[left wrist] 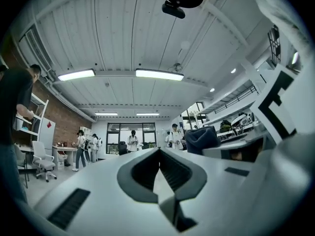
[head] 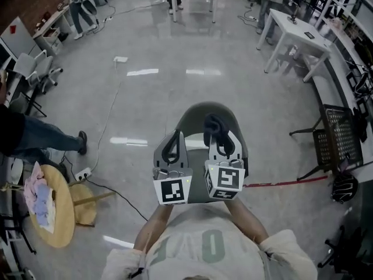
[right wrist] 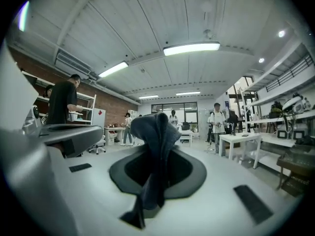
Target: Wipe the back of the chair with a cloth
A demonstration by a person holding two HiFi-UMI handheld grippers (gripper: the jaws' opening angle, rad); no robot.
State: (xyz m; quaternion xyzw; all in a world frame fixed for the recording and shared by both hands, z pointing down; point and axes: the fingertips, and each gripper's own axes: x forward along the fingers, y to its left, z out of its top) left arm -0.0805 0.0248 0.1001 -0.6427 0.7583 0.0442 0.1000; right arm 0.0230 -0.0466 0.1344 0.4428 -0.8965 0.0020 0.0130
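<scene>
Two white tables (head: 294,31) on glossy grey floor (head: 175,98); right gripper (head: 219,140) clamps cloth (right wrist: 156,132).

Bright, even indoor light comes from long strip lights (right wrist: 191,47) on the white ceiling (left wrist: 123,28), with paler daylight from the far windows (left wrist: 130,130). In the head view the glossy floor (head: 233,104) throws back white glare patches (head: 142,72), and shadows are faint and soft. Both gripper views bulge like a fisheye, with black corners and bent lines near the edges, and their close foreground is blurred. The dark cloth (right wrist: 155,132) pinched in the right gripper (right wrist: 156,154) shows little detail against the bright room.
</scene>
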